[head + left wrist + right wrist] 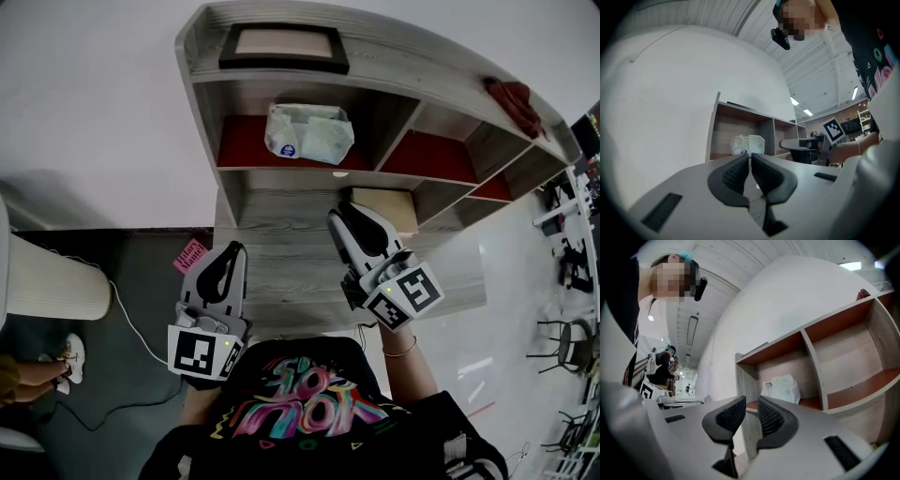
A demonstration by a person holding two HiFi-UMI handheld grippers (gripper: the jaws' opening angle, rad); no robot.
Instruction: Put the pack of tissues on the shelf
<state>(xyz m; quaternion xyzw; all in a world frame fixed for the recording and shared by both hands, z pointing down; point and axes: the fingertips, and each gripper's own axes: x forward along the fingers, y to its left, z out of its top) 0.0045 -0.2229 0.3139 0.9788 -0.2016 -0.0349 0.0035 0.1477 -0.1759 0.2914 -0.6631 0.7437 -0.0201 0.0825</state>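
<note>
The pack of tissues (309, 131), white plastic with a blue mark, lies on the red floor of the shelf's (281, 178) left compartment. It also shows in the left gripper view as the pack (747, 144) and in the right gripper view as the pack (782, 388). My left gripper (235, 249) is held over the wooden desk's left edge, well short of the shelf, shut and holding nothing (750, 156). Further right and closer to the shelf is my right gripper (340, 217), its jaws nearly together with nothing between them (752, 401).
A dark picture frame (284, 47) and a red cloth (514, 103) lie on top of the shelf. A tan box (386, 208) sits on the grey wooden desk (281, 281) under the shelf. A white cylinder (52, 277), a cable and a pink tag (190, 254) are at the left.
</note>
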